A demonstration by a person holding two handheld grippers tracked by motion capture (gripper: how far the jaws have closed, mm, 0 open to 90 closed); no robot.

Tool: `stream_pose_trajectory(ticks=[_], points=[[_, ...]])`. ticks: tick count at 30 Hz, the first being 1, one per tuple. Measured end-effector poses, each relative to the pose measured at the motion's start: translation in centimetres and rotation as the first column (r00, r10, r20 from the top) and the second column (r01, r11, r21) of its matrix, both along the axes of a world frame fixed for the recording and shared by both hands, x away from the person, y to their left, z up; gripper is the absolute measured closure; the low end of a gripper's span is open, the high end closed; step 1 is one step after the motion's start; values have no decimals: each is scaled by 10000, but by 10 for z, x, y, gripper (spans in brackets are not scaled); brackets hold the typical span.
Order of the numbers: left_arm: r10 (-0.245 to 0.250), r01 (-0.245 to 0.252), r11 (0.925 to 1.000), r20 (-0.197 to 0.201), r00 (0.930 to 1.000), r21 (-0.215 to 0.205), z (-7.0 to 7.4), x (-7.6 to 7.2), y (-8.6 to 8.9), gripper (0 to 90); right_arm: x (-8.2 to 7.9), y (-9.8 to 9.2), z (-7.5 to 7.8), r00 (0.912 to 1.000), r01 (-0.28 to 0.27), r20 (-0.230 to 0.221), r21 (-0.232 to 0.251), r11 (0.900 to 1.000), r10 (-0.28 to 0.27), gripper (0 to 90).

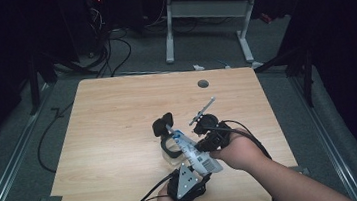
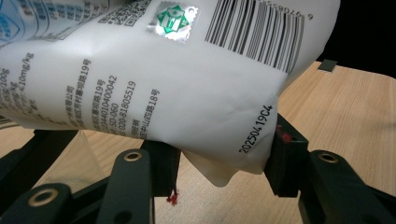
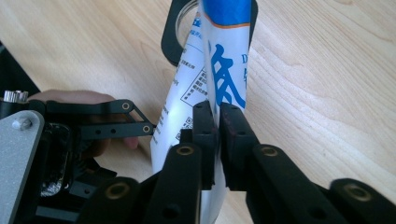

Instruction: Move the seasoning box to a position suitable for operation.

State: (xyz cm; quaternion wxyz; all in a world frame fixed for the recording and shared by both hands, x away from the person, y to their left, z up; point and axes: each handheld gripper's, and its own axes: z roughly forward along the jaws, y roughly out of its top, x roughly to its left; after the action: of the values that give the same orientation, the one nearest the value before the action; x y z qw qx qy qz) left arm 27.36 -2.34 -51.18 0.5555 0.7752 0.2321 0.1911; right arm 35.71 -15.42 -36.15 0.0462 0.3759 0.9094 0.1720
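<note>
White plastic forms the pouch (image 1: 193,151), which is held above the near right part of the bench (image 1: 115,137), tilted, its upper end at a glass jar (image 1: 170,144) with a black lid (image 1: 163,124). The left hand-held gripper (image 2: 219,154) grasps the pouch's wide lower end: both pads press the bulging film, near the printed date. The right hand-held gripper (image 3: 218,135) is clenched on a flat edge of the pouch, its pads pinching the thin film between them. In the high view both grippers sit close together, with the jar just beyond them.

Open room lies to the left and at the far side of the bench, where the wood is bare up to a round cable hole (image 1: 203,83). The near edge runs just below the person's hands. The right edge is near the right forearm.

Bench surface: pale wood grain, matt. Surrounding room: dark, grey floor, cables (image 1: 111,52), and a second desk frame (image 1: 206,22) behind.
</note>
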Motion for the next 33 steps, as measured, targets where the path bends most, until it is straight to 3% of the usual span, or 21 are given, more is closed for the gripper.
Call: stream_pose_trajectory(ticks=[5, 19, 33], points=[[-9, 9, 10000, 28, 10000, -51, 1, 0, 0, 536, -1, 2, 3, 9993, -333, 136, -298, 9990, 337, 888], [91, -92, 9995, -37, 10000, -309, 6, 2, 6, 529, 4, 12, 9, 9978, -627, 201, -385, 9973, 635, 891], [-16, 15, 9996, -21, 10000, -291, 7, 2, 5, 513, 7, 14, 12, 9968, -797, 31, -467, 9957, 799, 892]])
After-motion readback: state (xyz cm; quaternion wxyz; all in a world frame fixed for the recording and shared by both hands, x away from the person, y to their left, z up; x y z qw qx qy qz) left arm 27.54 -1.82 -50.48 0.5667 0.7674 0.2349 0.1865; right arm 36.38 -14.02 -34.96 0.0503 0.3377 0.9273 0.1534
